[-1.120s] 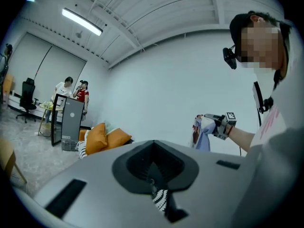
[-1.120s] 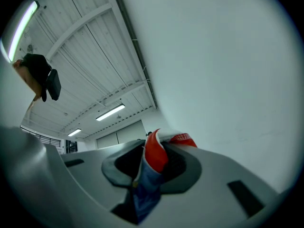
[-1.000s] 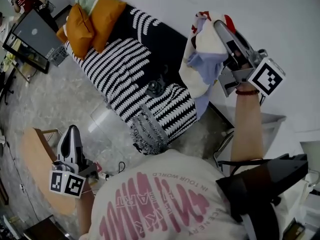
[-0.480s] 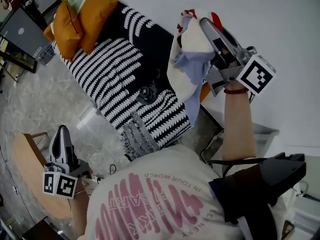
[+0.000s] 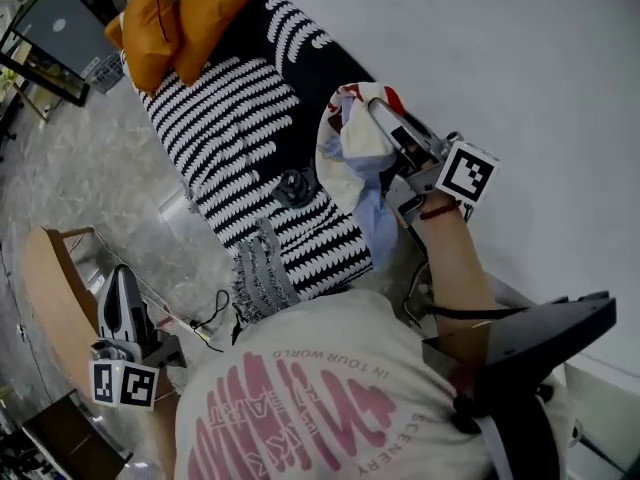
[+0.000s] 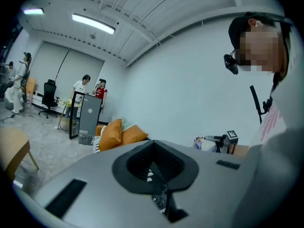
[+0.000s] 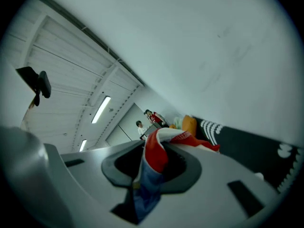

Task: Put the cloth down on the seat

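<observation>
A white, blue and red cloth (image 5: pixel 352 153) hangs from my right gripper (image 5: pixel 376 110), whose jaws are shut on it. It hangs above the near right end of the black-and-white striped sofa seat (image 5: pixel 225 133), close to the white wall. In the right gripper view the cloth (image 7: pixel 155 158) bunches out between the jaws of the right gripper (image 7: pixel 147 175). My left gripper (image 5: pixel 116 280) hangs low at the left over the floor, away from the sofa. In its own view the left gripper (image 6: pixel 159 186) is shut with nothing in it.
Orange cushions (image 5: pixel 180 13) lie at the sofa's far end. A small dark object (image 5: pixel 292 185) rests on the seat near the cloth. A fringed striped throw (image 5: pixel 262 273) hangs off the near edge. A wooden seat (image 5: pixel 48 288) and a cable (image 5: pixel 205 313) are beside the left gripper.
My right gripper has carried the cloth down and to the left, closer to the sofa seat. The left gripper has stayed low at the left.
</observation>
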`<action>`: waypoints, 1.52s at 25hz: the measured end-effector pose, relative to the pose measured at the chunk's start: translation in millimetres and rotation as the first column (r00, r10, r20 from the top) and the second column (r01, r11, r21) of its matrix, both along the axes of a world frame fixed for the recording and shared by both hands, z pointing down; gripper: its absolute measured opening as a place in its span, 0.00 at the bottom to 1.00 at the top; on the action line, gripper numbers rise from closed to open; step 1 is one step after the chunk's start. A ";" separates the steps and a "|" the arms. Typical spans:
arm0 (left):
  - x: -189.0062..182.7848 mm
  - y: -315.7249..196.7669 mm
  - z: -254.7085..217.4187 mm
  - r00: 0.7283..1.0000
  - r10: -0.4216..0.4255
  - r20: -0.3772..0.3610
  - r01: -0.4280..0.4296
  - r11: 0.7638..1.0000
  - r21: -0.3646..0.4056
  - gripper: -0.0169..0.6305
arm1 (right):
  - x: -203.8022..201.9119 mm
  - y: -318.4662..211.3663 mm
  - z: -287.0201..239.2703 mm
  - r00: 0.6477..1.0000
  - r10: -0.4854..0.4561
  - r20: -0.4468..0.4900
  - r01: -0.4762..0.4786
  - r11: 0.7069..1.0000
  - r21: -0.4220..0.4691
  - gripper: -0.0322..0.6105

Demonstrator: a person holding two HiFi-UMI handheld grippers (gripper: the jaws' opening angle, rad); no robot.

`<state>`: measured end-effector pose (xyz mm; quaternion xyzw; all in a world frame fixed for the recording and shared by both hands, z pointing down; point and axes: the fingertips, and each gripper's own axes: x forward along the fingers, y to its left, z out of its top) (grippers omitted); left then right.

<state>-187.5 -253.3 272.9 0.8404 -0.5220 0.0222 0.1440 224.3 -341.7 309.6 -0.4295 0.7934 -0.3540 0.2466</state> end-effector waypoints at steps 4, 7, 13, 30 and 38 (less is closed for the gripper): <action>-2.1 19.9 -10.2 0.999 -0.038 0.014 0.038 0.999 -0.017 0.04 | -3.5 22.7 78.2 0.995 -0.051 -0.091 0.033 0.980 -0.195 0.21; 13.7 11.7 -3.0 0.997 -0.049 0.065 0.050 0.999 -0.012 0.04 | 7.6 16.3 151.4 0.994 -0.067 -0.081 0.037 0.946 -0.321 0.21; 34.2 7.9 18.2 0.990 -0.048 0.129 0.046 0.999 0.019 0.04 | 11.9 29.4 253.2 0.993 -0.107 -0.060 0.064 0.869 -0.491 0.21; 62.9 7.2 24.2 0.999 0.004 0.036 -0.003 1.000 -0.017 0.04 | 15.3 189.6 332.8 0.973 -0.230 -0.008 0.152 0.666 -0.730 0.21; 80.4 8.8 38.8 0.999 0.006 0.046 -0.005 1.000 -0.021 0.04 | 29.0 213.1 381.6 0.970 -0.227 -0.088 0.073 0.615 -0.785 0.21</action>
